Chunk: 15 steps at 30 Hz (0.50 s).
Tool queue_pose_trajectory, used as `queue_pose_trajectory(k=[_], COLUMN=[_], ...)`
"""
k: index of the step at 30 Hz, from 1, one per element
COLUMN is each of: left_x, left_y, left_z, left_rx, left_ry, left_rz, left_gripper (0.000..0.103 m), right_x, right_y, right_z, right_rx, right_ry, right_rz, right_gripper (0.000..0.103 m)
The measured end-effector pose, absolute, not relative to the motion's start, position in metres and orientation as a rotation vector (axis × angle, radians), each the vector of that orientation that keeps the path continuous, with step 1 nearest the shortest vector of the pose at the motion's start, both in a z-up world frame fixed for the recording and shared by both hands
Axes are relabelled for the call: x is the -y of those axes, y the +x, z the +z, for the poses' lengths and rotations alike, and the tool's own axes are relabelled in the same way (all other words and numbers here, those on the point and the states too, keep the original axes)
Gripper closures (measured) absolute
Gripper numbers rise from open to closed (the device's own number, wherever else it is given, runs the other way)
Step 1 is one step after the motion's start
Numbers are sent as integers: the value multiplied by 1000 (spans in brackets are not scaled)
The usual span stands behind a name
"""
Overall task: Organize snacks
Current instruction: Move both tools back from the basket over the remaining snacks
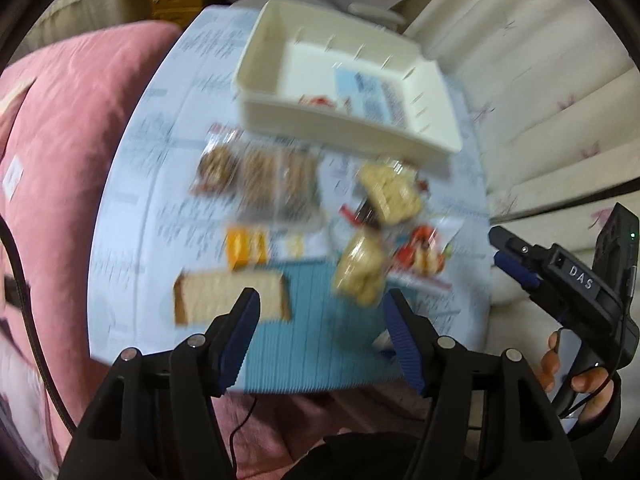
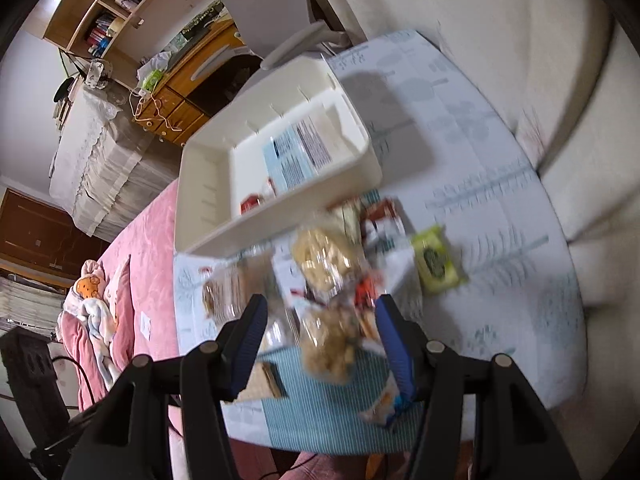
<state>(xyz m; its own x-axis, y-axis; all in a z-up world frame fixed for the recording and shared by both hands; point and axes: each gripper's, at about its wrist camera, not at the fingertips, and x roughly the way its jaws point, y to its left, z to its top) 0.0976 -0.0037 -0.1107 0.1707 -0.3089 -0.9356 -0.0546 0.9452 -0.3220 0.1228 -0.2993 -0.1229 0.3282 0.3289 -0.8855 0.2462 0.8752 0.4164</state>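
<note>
Though blur hides detail, the snack packets (image 1: 280, 200) mid-frame on the surface (image 1: 132, 240), below the cream tray (image 1: 280, 112), look light, crinkly and crushable, best pinched at a sealed edge; left gripper (image 1: 320, 332) and right gripper (image 2: 320, 344) fingers stand apart, empty.

One cream bin (image 1: 256, 80), one green packet (image 2: 436, 260), two grippers.
</note>
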Motion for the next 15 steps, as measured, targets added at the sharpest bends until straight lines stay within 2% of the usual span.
queue_pose_trajectory(k=[7, 15], left_x=[-24, -56], left_y=[65, 72], left_z=[-116, -114], left_rx=[-1426, -1435], left_ry=[-277, -209], left_rz=[-156, -226], left_gripper=[40, 40], right_x=[286, 258], right_y=[85, 41], right_z=[-140, -159], right_rx=[-1292, -1347], right_ry=[558, 574], right_rz=[61, -17], right_gripper=[47, 47])
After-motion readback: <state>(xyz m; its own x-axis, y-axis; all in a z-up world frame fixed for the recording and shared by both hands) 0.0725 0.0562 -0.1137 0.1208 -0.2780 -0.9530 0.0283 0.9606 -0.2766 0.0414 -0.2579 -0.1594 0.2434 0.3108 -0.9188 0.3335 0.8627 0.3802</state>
